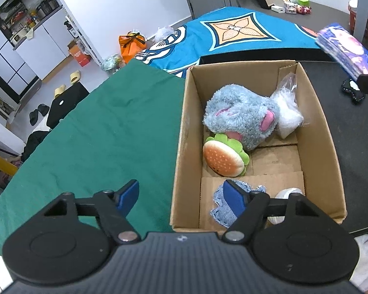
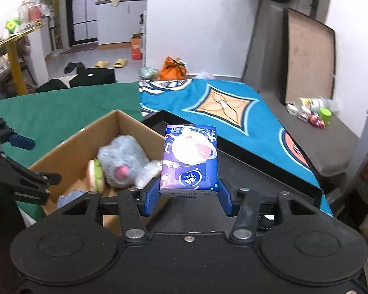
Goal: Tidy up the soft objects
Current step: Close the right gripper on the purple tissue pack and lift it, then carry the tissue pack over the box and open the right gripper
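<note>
As we carried the tissue pack [image 2: 189, 158] between the blue pads of our right gripper [image 2: 188, 197], it stood upright and clear of the table, held by its lower end just beside the cardboard box [image 2: 61, 156] and not yet over it. The left wrist view showed the same pack [image 1: 347, 49] in the air past the box's far right corner.

Inside the box [image 1: 316, 127] most of the sorting looked done. A grey-blue plush toy [image 1: 240, 115] lay toward the far end, touching a clear plastic bag of white stuffing [image 1: 288, 112] in the far corner. A burger plush [image 1: 223, 158] leaned against the near side of the grey toy. A piece of blue denim cloth [image 1: 223, 208] lay at the near end, and beside it something white that we could not identify, half hidden behind our gripper.

Our left gripper [image 1: 181, 196] hung near the box's near left corner with its jaws spread wide and nothing in them, one pad over the green cloth [image 1: 98, 127], the other over the box.

We judged the task well along: the pack remained to be lowered in, and a small black item [image 1: 353, 90] on the dark table [image 1: 355, 147] near the box was perhaps left to collect, though we could not tell what it was.
</note>
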The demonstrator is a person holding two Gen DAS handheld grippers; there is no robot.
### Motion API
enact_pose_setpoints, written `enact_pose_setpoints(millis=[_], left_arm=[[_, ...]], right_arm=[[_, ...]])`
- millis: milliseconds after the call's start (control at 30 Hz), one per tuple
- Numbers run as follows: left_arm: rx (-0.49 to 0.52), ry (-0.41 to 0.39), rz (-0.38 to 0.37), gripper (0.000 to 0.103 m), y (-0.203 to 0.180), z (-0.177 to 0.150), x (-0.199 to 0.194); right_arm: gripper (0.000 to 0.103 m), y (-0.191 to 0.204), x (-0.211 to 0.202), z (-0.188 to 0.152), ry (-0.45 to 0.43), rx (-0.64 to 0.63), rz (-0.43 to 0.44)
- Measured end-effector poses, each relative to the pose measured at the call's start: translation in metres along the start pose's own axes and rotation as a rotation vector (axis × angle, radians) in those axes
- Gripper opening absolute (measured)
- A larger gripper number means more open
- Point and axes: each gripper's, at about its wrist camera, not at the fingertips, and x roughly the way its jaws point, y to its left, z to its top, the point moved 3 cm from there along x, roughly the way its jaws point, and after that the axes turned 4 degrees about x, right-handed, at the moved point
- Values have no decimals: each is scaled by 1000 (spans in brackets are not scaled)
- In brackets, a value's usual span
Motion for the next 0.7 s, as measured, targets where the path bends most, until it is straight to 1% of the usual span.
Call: enact_pose_setpoints(millis=[100,167,300,367,467,567,633,700], left_arm=[[-11,2,-12,66,2,0,1],[-25,3,-23,60,5,-1,1],[-40,16,-42,52,9,-2,4],[-44,27,-45,40,10,-3,6],[-56,44,-53,26,12,-4,10],[-65,56,-69,16,14,-6,12],[-69,56,-74,12,14,-7,12],[-76,51,-78,11,15,-8,11]], right_arm=[[49,10,-1,5,-8,-11,21],[49,18,-1,8,-11,-19,30],[49,30,-1,13,-14,-36,50],[49,36,0,15,-13,-43,58],[49,44,1,18,-10,-54,66],[49,50,3,21,-9,-54,78],[49,56,4,22,-7,-62,85],[49,62,6,23,-3,-67,97]])
